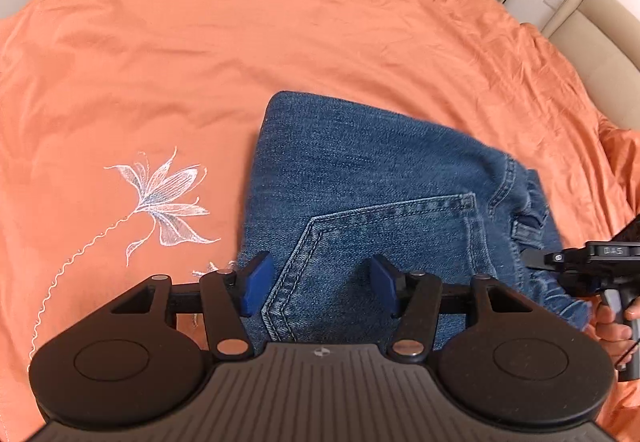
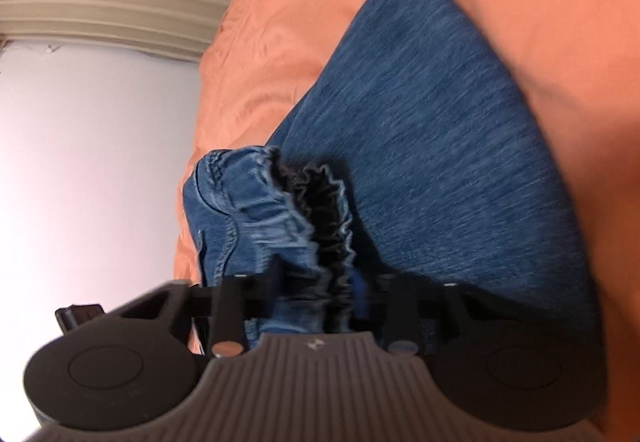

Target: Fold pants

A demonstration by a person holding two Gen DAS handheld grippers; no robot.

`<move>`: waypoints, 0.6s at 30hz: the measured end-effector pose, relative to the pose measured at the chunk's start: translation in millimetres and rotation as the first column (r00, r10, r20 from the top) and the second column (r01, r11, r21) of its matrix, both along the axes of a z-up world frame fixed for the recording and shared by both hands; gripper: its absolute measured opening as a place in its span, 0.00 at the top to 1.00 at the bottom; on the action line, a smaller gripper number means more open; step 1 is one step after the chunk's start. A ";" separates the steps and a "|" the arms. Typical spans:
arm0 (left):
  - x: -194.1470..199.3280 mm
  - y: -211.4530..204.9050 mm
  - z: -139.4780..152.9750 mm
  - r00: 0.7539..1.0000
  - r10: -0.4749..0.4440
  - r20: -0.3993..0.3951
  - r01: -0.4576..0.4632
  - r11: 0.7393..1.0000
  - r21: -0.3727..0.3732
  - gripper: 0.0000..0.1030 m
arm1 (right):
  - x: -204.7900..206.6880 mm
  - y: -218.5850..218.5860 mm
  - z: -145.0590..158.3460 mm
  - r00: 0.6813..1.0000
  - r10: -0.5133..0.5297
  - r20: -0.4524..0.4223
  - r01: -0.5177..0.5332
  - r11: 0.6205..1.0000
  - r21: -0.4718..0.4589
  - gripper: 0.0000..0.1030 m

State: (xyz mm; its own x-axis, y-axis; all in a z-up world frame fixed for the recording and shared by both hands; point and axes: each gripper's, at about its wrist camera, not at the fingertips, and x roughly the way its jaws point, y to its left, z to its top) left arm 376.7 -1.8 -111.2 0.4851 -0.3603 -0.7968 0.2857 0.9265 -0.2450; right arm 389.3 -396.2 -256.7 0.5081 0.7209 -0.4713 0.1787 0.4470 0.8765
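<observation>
The jeans (image 1: 360, 178) lay folded into a compact block on the orange bedspread (image 1: 200, 42), nearer its right edge than its left, with the embroidered white flower (image 1: 160, 198) just beside them on the left. A back pocket (image 1: 384, 242) faced up, and the gathered elastic waistband (image 2: 316, 210) formed the block's right end.

The left gripper (image 1: 320, 286) hovered above the near edge of the jeans with its blue pads (image 1: 258, 282) spread wide, holding nothing; the pocket showed in the gap between them. The right gripper (image 2: 316, 294) was at the waistband end, and in its own blurred view the ruffled waistband ran straight into the gap between its fingers. The cloth seemed pinched there, though blur and shadow hid the pads themselves, so that was a judgement. From the left view, the right gripper (image 1: 576, 262) and the hand (image 1: 614, 326) holding it appeared at the right side, touching or just over the jeans' right end.

The block's long axis seemed to run from the near right, at the waistband, away toward the far rounded fold. So the right gripper was the one already on the cloth, and any further fold would probably carry the waistband end along that axis, with the left free to steady the near edge.
</observation>
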 end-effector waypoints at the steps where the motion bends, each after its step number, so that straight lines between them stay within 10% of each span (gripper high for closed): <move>1: -0.5 0.7 0.1 1.000 0.001 0.000 -0.001 1.000 -0.003 0.37 | 0.3 1.8 1.6 1.000 -0.002 0.016 0.002 1.000 -0.006 0.85; 6: -3.2 7.3 6.2 1.000 0.014 0.013 -0.014 1.000 -0.001 0.37 | -2.8 8.8 38.6 0.995 0.029 0.100 -0.021 0.997 -0.080 0.91; 18: -18.2 33.8 51.6 0.987 0.103 0.124 -0.089 0.989 -0.116 0.38 | 17.4 53.1 234.3 0.921 0.188 0.341 -0.074 0.944 -0.320 0.92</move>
